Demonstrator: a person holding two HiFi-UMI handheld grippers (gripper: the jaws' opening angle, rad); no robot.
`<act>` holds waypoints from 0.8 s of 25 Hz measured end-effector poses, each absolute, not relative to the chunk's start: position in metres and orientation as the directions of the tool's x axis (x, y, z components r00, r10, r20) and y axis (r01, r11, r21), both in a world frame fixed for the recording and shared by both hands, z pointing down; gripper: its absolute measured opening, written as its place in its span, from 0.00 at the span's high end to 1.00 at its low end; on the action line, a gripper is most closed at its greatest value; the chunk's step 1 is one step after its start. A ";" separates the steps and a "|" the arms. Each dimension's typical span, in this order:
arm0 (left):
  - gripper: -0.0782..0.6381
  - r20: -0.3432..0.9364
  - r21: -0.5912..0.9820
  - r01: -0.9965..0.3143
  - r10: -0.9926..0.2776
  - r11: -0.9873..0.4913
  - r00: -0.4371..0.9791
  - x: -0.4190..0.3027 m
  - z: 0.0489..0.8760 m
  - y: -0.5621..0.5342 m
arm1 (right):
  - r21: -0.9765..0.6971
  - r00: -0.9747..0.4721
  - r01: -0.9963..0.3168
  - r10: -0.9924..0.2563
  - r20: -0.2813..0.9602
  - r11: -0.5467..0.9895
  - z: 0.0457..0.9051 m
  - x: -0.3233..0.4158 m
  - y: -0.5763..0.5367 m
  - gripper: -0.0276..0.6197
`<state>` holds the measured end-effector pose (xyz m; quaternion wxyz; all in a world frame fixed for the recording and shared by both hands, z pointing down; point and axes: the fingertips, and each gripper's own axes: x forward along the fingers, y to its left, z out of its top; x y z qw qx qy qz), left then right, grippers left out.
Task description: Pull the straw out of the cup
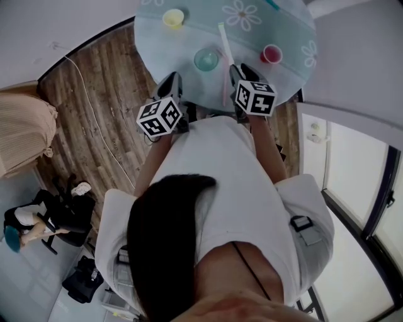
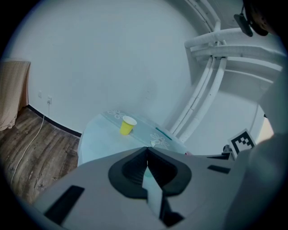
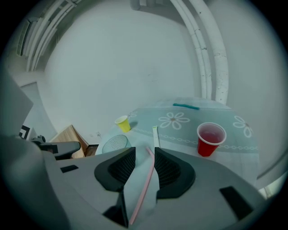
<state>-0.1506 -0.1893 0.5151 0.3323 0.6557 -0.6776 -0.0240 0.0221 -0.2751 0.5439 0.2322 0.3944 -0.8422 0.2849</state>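
Straw (image 3: 140, 188), seemingly loose in the parted right claw (image 3: 144, 152), shows faintly overhead.

head view: overhead, steeply down; gripper views: low, close, facing across table (image 1: 189, 39); shared: table, yellow cup (image 1: 174, 17)

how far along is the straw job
Done, apparently: the pink straw is out of every cup; the clear cup, red cup and yellow cup hold none. In hand: nothing gripped; it runs between the apart jaws of the right gripper, unpinched. Left: seemingly nothing.
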 end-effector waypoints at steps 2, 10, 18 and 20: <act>0.88 0.412 0.462 -0.878 -0.907 0.124 0.088 -0.143 0.513 -0.189 | -0.288 -0.583 -0.797 -0.556 0.592 0.530 0.536 0.026 -0.272 0.75; 0.88 0.393 0.447 -0.891 -0.913 0.085 0.110 -0.122 0.509 -0.189 | -0.237 -0.586 -0.797 -0.617 0.526 0.556 0.520 0.036 -0.255 0.79; 0.88 0.391 0.427 -0.902 -0.912 0.059 0.126 -0.108 0.506 -0.187 | -0.182 -0.561 -0.811 -0.651 0.510 0.556 0.516 0.043 -0.240 0.86; 0.88 0.399 0.409 -0.912 -0.905 0.029 0.150 -0.098 0.506 -0.188 | -0.168 -0.546 -0.819 -0.658 0.519 0.548 0.519 0.046 -0.237 0.87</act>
